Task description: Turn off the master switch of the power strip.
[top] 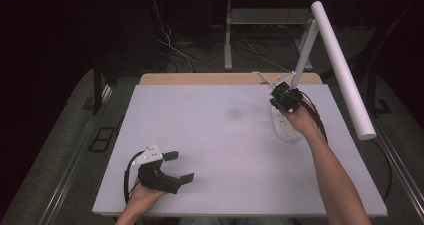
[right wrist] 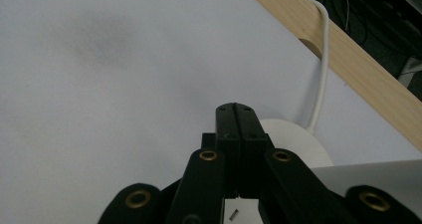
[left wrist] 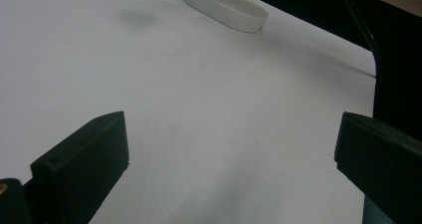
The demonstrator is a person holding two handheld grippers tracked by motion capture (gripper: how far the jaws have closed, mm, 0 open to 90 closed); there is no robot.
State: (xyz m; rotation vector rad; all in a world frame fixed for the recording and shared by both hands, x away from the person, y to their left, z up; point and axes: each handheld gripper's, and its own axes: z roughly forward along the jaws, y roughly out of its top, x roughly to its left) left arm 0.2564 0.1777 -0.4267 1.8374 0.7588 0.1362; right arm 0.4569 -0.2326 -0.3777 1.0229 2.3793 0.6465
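White lamp base (top: 286,127): right tool (top: 285,99) closed, empty, poised over it; likely pressing its switch next. Left tool (top: 181,166) open, idle.

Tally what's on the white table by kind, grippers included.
Black two-jaw gripper: 2 (left gripper, right gripper)
White desk lamp with oval base and long tube head: 1
White power cable: 1
Total: 4

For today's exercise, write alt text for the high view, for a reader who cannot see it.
Over a white table, the right gripper, jaws shut, sits above the base of a white desk lamp at the far right. The left gripper rests near the front left edge with its jaws open, holding nothing.
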